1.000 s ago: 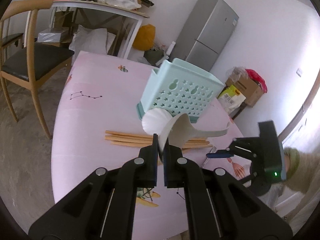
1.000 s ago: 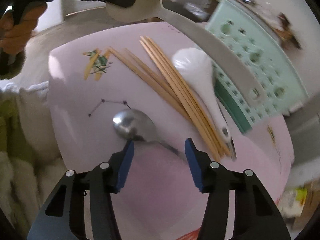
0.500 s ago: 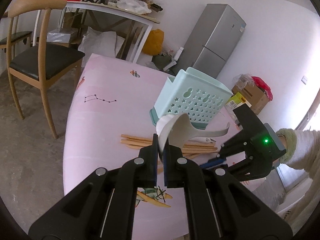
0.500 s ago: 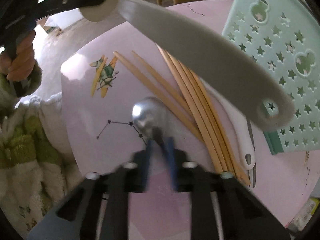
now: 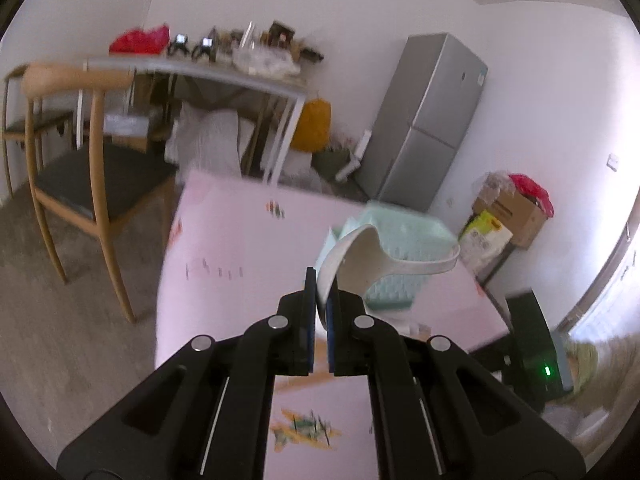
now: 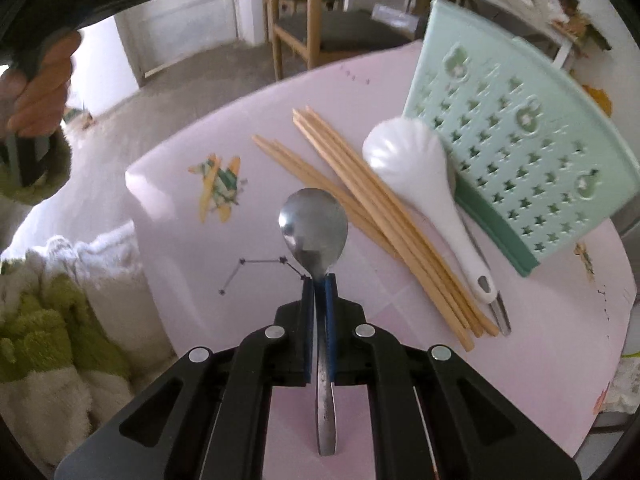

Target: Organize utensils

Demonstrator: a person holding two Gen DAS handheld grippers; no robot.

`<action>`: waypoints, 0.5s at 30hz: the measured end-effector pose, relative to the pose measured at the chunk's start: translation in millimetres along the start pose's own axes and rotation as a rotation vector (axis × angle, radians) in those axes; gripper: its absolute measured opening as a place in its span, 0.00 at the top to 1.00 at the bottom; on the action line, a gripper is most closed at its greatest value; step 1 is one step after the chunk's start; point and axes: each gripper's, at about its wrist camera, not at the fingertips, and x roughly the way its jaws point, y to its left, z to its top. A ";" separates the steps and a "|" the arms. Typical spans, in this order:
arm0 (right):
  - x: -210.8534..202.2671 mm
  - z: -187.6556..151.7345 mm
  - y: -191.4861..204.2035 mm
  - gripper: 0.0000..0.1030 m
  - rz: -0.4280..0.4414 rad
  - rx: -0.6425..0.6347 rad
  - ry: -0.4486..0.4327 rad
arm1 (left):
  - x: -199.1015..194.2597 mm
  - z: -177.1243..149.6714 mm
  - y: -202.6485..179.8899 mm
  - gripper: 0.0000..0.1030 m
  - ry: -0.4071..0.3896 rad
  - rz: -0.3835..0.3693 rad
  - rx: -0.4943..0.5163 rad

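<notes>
Right wrist view, lower centre: the right gripper (image 6: 319,292) has its blue-padded fingers (image 6: 307,300) pinching the neck of a polished steel spoon (image 6: 313,232). The spoon's long axis runs straight along the fingers, bowl forward, handle trailing back between the gripper's arms. It appears lifted clear of the pink patterned counter (image 6: 540,352).

Beyond the bowl, toward centre right, a bundle of pale wooden chopsticks (image 6: 384,224) lies diagonally on the counter. A white ceramic soup spoon (image 6: 420,176) rests beside it, touching the base of the mint-green perforated plastic utensil basket (image 6: 516,148) at upper right.

Left wrist view, centre: the left gripper (image 5: 320,300) has its fingers (image 5: 309,304) pressed on the rim of a cream plastic ladle (image 5: 360,256). The ladle handle extends right, in front of the basket (image 5: 404,232).

Judgement: the basket lies ahead and right of the steel spoon. The left gripper appears nearer the basket opening, so the ladle likely goes in first.
</notes>
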 end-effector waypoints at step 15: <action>-85.9 -23.2 -71.0 0.95 -0.049 0.248 -0.370 | 54.6 93.5 -58.5 0.97 0.168 0.372 0.534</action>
